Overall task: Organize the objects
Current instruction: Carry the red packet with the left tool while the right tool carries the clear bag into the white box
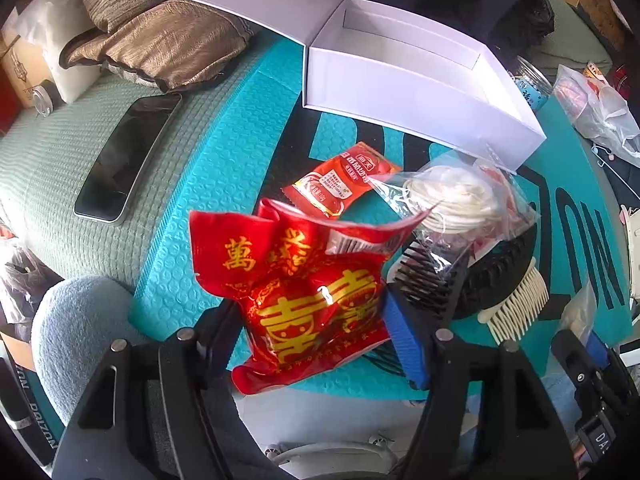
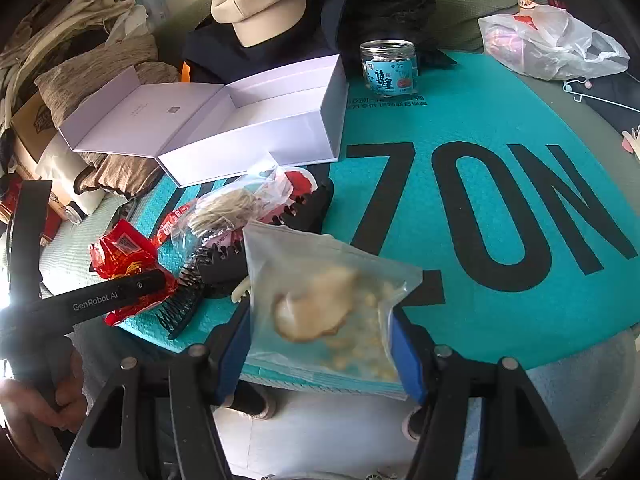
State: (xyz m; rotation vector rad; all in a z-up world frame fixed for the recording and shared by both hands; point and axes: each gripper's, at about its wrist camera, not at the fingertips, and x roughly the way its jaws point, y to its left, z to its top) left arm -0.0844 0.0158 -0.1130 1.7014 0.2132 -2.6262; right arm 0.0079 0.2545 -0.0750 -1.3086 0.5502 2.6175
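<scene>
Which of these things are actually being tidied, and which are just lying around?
Part of the job:
red packet in left gripper
frosted pouch in right gripper
open white box
black comb

Lying about:
phone
jar
plastic bag

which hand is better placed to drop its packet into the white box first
Probably the left. Its gripper holds the red packet almost straight in front of the open white box; the right gripper's frosted bag sits right of the box.

Bright daylight, left-edge glare, fisheye-warped dark corners.
</scene>
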